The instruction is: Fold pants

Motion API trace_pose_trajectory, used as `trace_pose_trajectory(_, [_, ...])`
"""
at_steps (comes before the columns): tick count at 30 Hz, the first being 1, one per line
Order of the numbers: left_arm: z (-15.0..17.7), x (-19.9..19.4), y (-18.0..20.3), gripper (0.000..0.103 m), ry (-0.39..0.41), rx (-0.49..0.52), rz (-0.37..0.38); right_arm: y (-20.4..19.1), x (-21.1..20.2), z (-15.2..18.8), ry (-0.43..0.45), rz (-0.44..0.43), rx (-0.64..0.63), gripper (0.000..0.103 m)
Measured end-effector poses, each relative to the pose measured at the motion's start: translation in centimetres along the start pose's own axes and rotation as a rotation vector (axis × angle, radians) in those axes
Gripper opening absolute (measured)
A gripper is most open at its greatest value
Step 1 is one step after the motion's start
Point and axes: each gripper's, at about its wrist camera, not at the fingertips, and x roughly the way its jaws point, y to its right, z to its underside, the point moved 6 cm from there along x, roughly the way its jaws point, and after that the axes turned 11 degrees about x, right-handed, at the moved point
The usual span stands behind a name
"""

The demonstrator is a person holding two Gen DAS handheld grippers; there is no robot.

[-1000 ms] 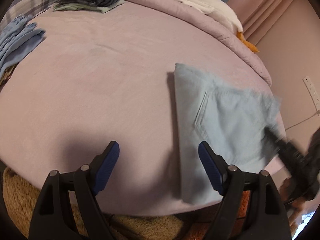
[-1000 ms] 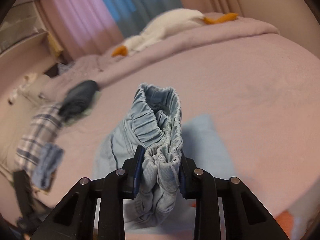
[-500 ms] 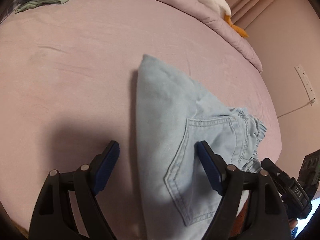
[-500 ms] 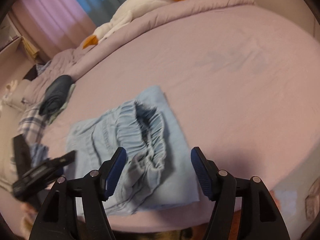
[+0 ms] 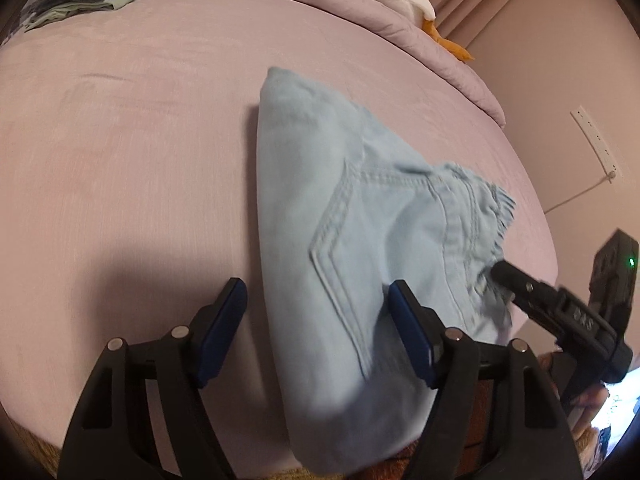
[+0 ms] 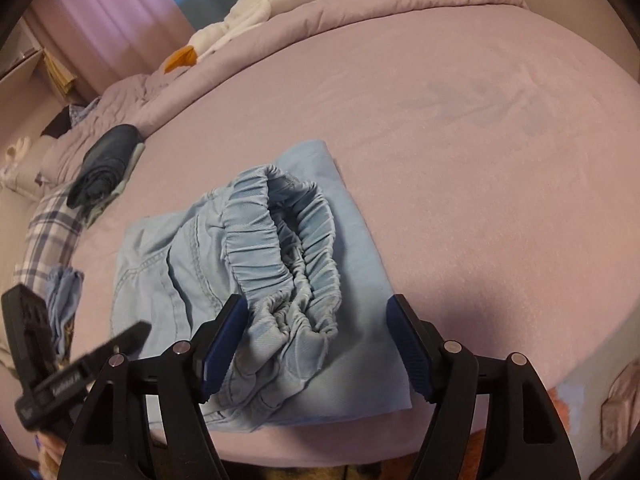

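Left claw (image 5: 316, 330): spread wide, blue pads apart, holding nothing, poised over near edge of bed (image 5: 132, 168), its right pad over the pants' near end. Pants (image 5: 360, 248): light blue denim, folded into a compact bundle, lying on pink sheet near bed's front edge; pocket stitching uppermost in left view, gathered elastic waistband (image 6: 288, 240) bunched on top in right view. Right claw (image 6: 316, 346): spread wide, gripping nothing, left pad touching or just beside the waistband, right pad over flat folded layer. Farther back on bed: dark folded clothes (image 6: 104, 168), plaid fabric (image 6: 52, 232), white plush goose (image 6: 260, 16) with orange beak lying on rumpled duvet (image 6: 360, 12).
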Motion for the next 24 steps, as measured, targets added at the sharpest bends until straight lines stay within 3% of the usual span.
trace_pose_trajectory(2, [0.8, -0.5, 0.2, 0.071, 0.001, -0.013, 0.025, -0.1, 0.0, 0.0, 0.000, 0.001, -0.012, 0.073])
trace_pose_trajectory(4, [1.3, -0.9, 0.2, 0.071, 0.005, -0.026, 0.041, -0.6, 0.1, 0.1, -0.003, -0.009, -0.030, 0.087])
trace_pose_trajectory(5, [1.4, -1.1, 0.3, 0.071, 0.004, -0.031, 0.047, -0.7, 0.0, 0.2, 0.000, -0.019, -0.036, 0.089])
trace_pose_trajectory(15, [1.0, -0.6, 1.3, 0.071, -0.002, 0.005, 0.075, -0.2, 1.4, 0.1, 0.000, -0.014, -0.057, 0.090])
trace_pose_trajectory(19, [0.3, 0.2, 1.6, 0.068, -0.017, 0.014, 0.081, 0.0, 2.1, -0.1, -0.001, -0.085, -0.049, 0.091])
trace_pose_trajectory(21, [0.0, 0.4, 1.8, 0.065, -0.028, 0.047, 0.048, -0.3, 2.3, -0.4, -0.004, -0.103, -0.077, 0.091])
trace_pose_trajectory(24, [-0.3, 0.8, 2.1, 0.052, -0.031, 0.067, 0.018, -0.8, 2.9, -1.0, -0.012, -0.133, -0.084, 0.090])
